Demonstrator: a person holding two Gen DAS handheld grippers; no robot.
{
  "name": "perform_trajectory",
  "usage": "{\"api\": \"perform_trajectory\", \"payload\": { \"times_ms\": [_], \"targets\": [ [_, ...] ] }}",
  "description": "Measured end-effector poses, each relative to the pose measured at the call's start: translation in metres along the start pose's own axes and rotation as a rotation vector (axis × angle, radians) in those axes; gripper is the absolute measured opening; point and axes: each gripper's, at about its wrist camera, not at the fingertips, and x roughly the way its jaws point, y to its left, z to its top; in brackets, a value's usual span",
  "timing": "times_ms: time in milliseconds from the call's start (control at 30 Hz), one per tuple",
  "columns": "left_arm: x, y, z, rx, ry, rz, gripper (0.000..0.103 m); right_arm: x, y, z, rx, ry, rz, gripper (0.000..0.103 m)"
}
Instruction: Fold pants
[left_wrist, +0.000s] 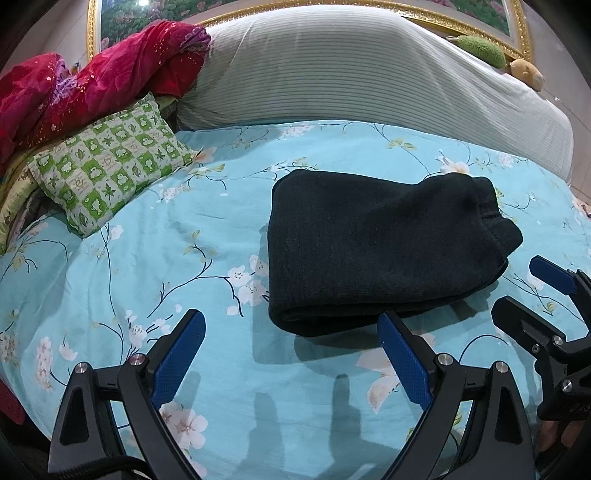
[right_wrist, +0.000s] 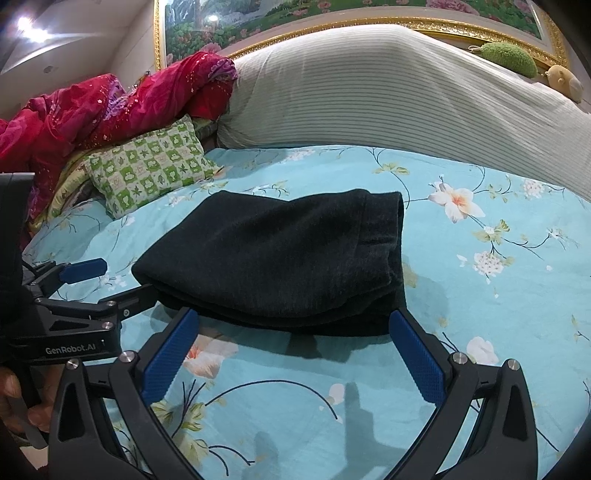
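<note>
- Left wrist view: the pants (left_wrist: 380, 251) lie folded in a dark bundle mid-bed, ahead and right of the left gripper (left_wrist: 291, 354), long axis crosswise.
- Right gripper (right_wrist: 295, 347) sits squarely before the bundle's near edge, so it looks nearer.
- Both grippers' fingers spread wide, holding nothing.
- Floral bedsheet (left_wrist: 184, 236); pillows and a framed picture behind.

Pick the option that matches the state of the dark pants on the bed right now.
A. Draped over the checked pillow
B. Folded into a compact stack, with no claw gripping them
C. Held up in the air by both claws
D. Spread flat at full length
B: the pants lie as a layered bundle on the floral bedsheet, while the left claw and right claw are both open and hold nothing.
</note>
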Motion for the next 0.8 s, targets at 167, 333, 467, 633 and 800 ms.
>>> {"api": "perform_trajectory", "payload": {
  "times_ms": [167, 333, 467, 633, 800],
  "targets": [
    [0.0, -0.0006, 0.0002, 0.002, 0.005, 0.005, 0.095, -0.0008, 0.0005, -0.0007, 0.0, -0.002, -0.001, 0.103],
    [0.0026, 0.0008, 0.0002, -0.002, 0.011, 0.004, 0.095, -0.0017, 0.0015, -0.0009, 0.0, -0.003, -0.003, 0.103],
    [0.0038, 0.0006, 0.0001, 0.003, 0.014, 0.003, 0.095, -0.0021, 0.0031, -0.0001, 0.003, -0.004, 0.001, 0.103],
    [0.0053, 0.0, 0.0012, 0.008, 0.017, 0.002, 0.095, -0.0025, 0.0056, 0.0008, -0.002, -0.005, 0.005, 0.103],
    [0.0055, -0.0001, 0.0018, 0.009, 0.02, 0.001, 0.095, -0.0018, 0.0052, 0.0021, -0.001, -0.005, 0.007, 0.103]
  ]
}}
